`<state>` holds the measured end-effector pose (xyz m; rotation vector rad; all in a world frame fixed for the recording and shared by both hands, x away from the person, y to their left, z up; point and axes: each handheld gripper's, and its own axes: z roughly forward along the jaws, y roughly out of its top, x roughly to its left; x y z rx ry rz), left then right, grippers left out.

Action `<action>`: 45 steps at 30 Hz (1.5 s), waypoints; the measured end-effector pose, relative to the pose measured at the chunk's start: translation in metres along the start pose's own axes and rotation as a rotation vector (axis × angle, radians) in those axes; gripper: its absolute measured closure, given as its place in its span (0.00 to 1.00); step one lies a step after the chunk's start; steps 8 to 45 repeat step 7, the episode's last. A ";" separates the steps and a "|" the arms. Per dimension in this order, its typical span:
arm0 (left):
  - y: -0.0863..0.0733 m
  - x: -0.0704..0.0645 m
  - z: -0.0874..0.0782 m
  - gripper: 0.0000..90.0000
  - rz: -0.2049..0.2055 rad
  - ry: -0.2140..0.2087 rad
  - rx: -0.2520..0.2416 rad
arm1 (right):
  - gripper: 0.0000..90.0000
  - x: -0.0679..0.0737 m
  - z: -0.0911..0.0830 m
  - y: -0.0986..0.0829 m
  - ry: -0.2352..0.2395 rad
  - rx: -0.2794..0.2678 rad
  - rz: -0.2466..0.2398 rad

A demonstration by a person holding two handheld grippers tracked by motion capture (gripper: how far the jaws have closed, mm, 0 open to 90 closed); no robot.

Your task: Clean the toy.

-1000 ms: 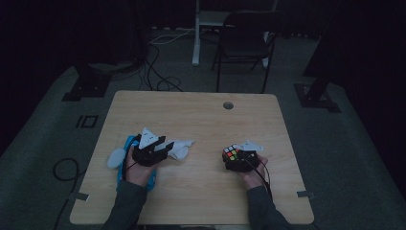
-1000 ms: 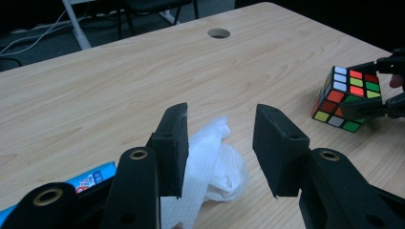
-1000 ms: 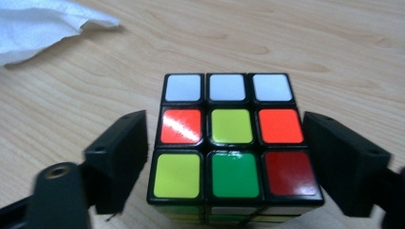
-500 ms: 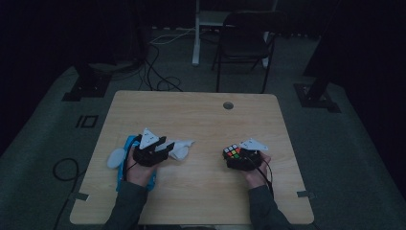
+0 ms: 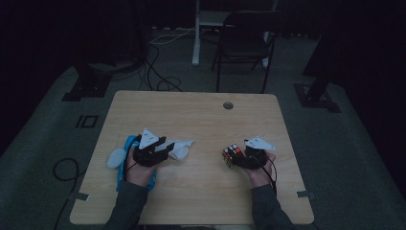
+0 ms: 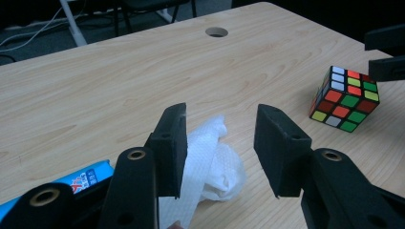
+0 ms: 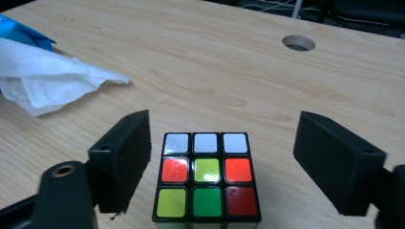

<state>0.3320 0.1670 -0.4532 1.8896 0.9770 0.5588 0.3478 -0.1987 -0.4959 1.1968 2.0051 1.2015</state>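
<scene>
Bench (image 5: 191, 115): wooden top, a cable hole (image 5: 228, 105) near the far edge, and all items lying in the near half.

Blue packet (image 5: 128, 143): lies at the near-left, partly under the person's left hand, with a pale rounded object (image 5: 115, 157) just beside it toward the left edge; its identity cannot be told.

White tissue (image 6: 210, 157): crumpled, resting on the bench beside the packet. The left gripper (image 6: 219, 148) has its jaws apart. One jaw stands against the tissue and the other is clear of it, so nothing is clamped.

Puzzle cube (image 7: 206, 176): sits flat toward the near-right, well apart from the tissue. The right gripper (image 7: 219, 167) straddles it with jaws wide apart. The left one is just beside the cube's side and the right one stands off with bench showing between.

Assessment: both grippers appear to be at the approach stage, each lined up on its item with no grasp made. The next move likely calls for closing the right jaws squarely on opposite cube faces, and lowering the left jaws to gather the loose tissue before closing.
</scene>
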 end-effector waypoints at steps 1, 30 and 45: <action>-0.001 0.000 0.001 0.62 -0.004 -0.001 0.001 | 0.24 -0.001 -0.001 0.000 0.001 -0.003 0.000; -0.002 0.000 0.000 0.62 -0.003 0.001 0.003 | 0.25 -0.006 -0.003 0.000 -0.014 -0.010 0.015; -0.002 0.000 0.000 0.62 -0.003 0.001 0.003 | 0.25 -0.006 -0.003 0.000 -0.014 -0.010 0.015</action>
